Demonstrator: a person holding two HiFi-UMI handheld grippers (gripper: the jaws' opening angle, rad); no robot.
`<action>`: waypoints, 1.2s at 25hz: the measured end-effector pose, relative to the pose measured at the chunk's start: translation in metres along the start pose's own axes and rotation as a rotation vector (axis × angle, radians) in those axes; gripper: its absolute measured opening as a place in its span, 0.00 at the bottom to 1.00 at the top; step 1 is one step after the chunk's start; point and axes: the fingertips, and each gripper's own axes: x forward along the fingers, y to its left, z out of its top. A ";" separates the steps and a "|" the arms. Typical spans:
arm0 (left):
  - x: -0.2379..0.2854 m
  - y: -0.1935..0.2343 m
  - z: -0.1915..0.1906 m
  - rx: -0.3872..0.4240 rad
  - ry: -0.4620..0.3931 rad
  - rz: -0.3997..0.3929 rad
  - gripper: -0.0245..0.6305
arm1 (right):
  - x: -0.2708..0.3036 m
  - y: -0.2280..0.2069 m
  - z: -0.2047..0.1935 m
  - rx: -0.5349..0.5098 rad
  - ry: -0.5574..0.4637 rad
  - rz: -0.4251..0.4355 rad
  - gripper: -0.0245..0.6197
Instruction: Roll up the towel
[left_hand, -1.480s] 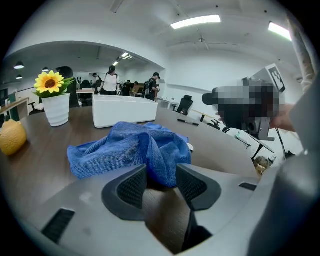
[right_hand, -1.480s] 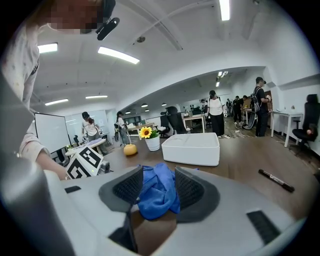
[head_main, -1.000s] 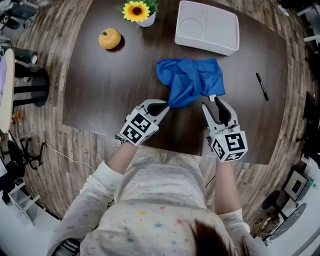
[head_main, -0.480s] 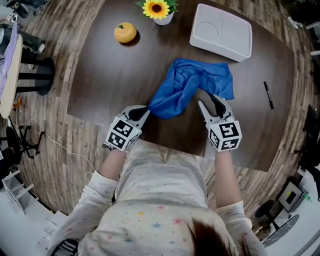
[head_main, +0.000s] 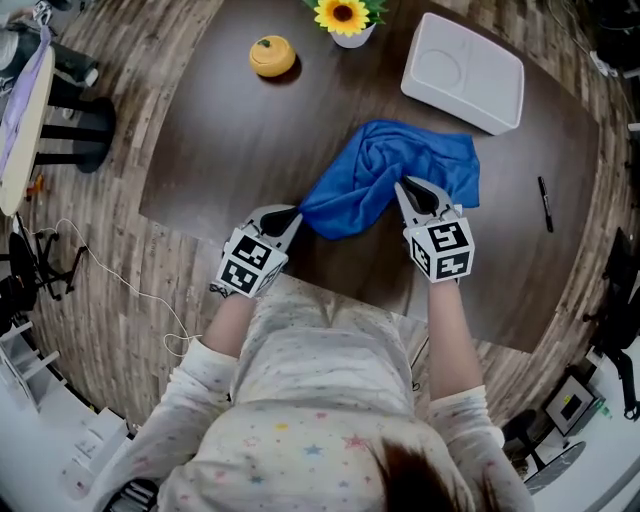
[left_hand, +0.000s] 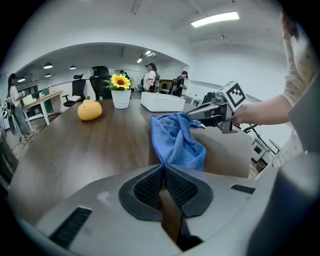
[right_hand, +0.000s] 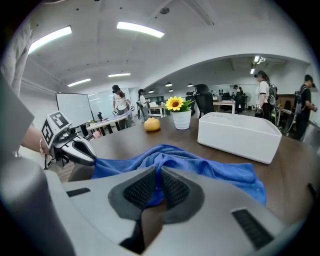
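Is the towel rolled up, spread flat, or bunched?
Bunched, not rolled: the blue towel lies in crumpled folds, one near corner pinched by the left gripper, another part by the right gripper.

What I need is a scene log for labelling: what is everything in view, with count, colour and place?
table: one, dark brown wood, under everything
towel: one, blue, crumpled mid-table
tray: one, white, far right
sunflower pot: one, yellow flower in white pot, far edge
pumpkin-like ornament: one, orange-yellow, far left
pen: one, black, right edge
bystanders: several, far behind the table
left tongs: one, grey, shut on the towel's near corner
right tongs: one, grey, shut on a towel fold
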 end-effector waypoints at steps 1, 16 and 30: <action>-0.001 0.001 0.000 -0.001 -0.001 -0.001 0.07 | -0.004 0.003 0.000 0.000 -0.005 -0.003 0.08; -0.007 -0.012 0.008 0.119 0.007 -0.129 0.07 | -0.134 0.042 -0.086 0.221 0.045 -0.213 0.05; -0.010 -0.028 0.002 0.175 0.001 -0.261 0.07 | -0.178 0.053 -0.140 0.369 0.030 -0.423 0.05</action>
